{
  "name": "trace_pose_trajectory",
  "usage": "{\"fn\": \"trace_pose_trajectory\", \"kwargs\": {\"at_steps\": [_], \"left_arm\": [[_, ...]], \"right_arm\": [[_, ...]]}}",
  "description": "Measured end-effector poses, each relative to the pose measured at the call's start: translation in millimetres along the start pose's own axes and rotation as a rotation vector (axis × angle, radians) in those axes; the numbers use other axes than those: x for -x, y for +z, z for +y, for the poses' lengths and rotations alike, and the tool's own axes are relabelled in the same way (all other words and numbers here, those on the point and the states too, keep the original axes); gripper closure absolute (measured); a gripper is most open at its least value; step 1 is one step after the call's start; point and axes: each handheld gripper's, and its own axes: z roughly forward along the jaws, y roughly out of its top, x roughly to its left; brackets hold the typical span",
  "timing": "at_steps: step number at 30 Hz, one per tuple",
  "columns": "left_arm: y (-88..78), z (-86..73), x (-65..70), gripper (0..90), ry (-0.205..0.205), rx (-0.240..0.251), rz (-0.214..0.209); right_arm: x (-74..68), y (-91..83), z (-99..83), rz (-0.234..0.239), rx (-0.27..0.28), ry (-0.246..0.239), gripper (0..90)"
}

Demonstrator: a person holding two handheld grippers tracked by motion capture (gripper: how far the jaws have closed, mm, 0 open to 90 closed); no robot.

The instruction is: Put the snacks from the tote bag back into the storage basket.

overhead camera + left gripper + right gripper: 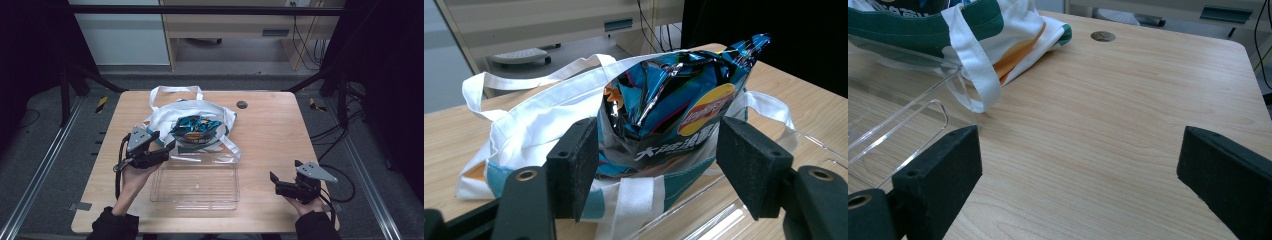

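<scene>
Left gripper [161, 143] is hovering right at the near-left edge of the white tote bag [165, 116], jaws standing wide w/ nothing pinched btwn them. In the left gripper view the blue Lay's chip bag [679, 107] is sticking up out of the tote's mouth, framed btwn the two black pads but not touching either. The tote is lying mid-table, handles flopping toward the far side, its near edge resting against a clear plastic tray [196, 186] that's sitting just in front of the person. Right gripper [278, 186] is hanging over the bare wood table [280, 130] near the front-right corner, well apart from the tote, jaws also spread wide & holding nothing.
</scene>
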Motion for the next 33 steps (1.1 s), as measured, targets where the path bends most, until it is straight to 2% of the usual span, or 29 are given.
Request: {"fn": "trace_pose_trajectory", "kwargs": {"at_steps": [16,27,33], "left_arm": [[13.2,9.6,0.7,37.6,0.033,-0.011,0.019],[24.2,16.7,1.3,41.0,0.05,0.002,-0.004],[27.9,15.4,1.4,44.1,0.032,-0.017,-0.001]], "right_arm": [[0.4,0.7,-0.2,-0.001,-0.001,-0.001,4.5],[0.7,0.4,-0.1,-0.001,-0.001,0.001,4.5],[0.9,0.6,-0.1,0.0,-0.001,0.001,4.5]]}}
